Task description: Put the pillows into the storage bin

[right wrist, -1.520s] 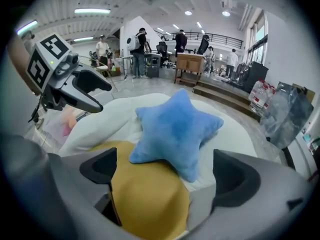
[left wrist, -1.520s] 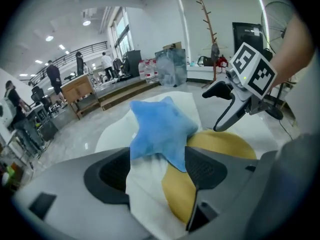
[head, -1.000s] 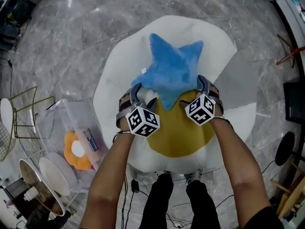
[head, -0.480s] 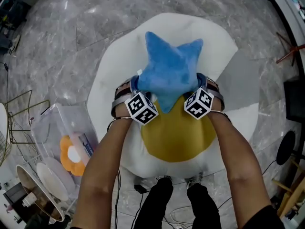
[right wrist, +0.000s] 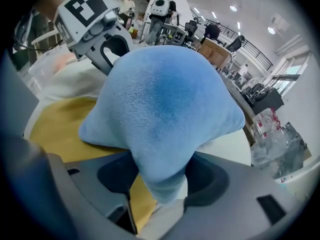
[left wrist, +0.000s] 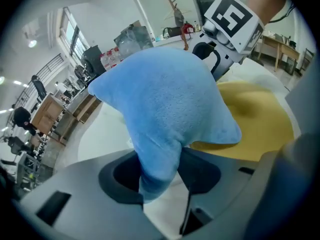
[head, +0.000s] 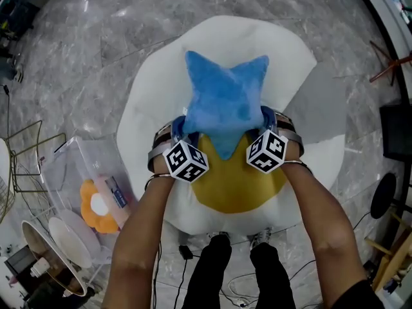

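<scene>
- Pinching one near arm of the blue star pillow (head: 224, 105) each, the left tool (head: 179, 131) and right tool (head: 269, 122) have their jaw tips tucked under the plush in the head view, where only the marker cubes and grey frames show.
- In both tool views, blue fabric fills the gap between the jaws and bulges over them, so the pads cannot be seen.
- The star covers the far part of the yellow centre of the egg-shaped cushion (head: 148, 102) it lies on.
- The person's left forearm cuts off the right near corner of the clear storage bin (head: 71, 166).
- An orange flower pillow (head: 96, 206) lies inside the bin; the print on the thing beside it is too small to read.
- Since a second ago, both tools' jaws have been closing from wide beside the star's arms to a narrow grip on them.
- The star lies about where it did on the cushion.
- White cushion shows all round the star, widest on the far side.
- The bin stands on the marble floor (head: 96, 50), left and near, just beside the cushion's edge.
- Its open top faces up, and a wire frame (head: 32, 153) stands further left.
</scene>
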`<action>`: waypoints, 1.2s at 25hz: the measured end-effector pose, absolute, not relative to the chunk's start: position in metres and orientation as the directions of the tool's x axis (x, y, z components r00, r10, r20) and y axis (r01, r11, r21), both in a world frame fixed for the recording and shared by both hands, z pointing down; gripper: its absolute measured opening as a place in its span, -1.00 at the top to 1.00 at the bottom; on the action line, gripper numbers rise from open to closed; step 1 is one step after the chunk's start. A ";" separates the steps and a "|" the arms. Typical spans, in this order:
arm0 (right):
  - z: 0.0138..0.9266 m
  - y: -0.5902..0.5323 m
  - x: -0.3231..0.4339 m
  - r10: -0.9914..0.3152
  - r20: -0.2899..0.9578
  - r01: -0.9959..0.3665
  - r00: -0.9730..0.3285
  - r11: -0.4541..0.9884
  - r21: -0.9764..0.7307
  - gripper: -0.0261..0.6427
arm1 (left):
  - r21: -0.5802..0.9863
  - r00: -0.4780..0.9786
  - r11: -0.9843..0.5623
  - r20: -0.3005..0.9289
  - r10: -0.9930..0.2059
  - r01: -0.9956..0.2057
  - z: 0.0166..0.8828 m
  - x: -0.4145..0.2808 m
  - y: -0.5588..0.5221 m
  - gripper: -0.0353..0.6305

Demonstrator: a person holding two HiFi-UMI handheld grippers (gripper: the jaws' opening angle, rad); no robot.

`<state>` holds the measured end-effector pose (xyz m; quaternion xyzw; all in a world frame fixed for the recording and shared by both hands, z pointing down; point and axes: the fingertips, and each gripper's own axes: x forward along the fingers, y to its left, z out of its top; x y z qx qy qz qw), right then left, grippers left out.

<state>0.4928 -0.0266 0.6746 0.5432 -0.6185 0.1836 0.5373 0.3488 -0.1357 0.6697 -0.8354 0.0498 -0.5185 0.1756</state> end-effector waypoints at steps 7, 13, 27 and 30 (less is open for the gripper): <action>0.613 0.009 0.483 -0.537 0.832 -0.854 0.141 0.359 0.376 0.06 | -0.342 0.494 -0.939 0.823 -0.279 0.039 0.618 0.339 -0.098 0.24; 0.553 0.052 0.476 -0.580 0.805 -0.821 0.128 0.393 0.413 0.07 | -0.337 0.518 -0.941 0.800 -0.302 -0.028 0.567 0.328 -0.048 0.23; 0.443 0.135 0.450 -0.645 0.760 -0.812 0.079 0.400 0.424 0.07 | -0.385 0.477 -0.899 0.762 -0.438 -0.210 0.460 0.293 0.052 0.23; 0.439 0.137 0.426 -0.654 0.754 -0.781 0.062 0.439 0.445 0.07 | -0.394 0.471 -0.892 0.758 -0.451 -0.221 0.457 0.266 0.060 0.23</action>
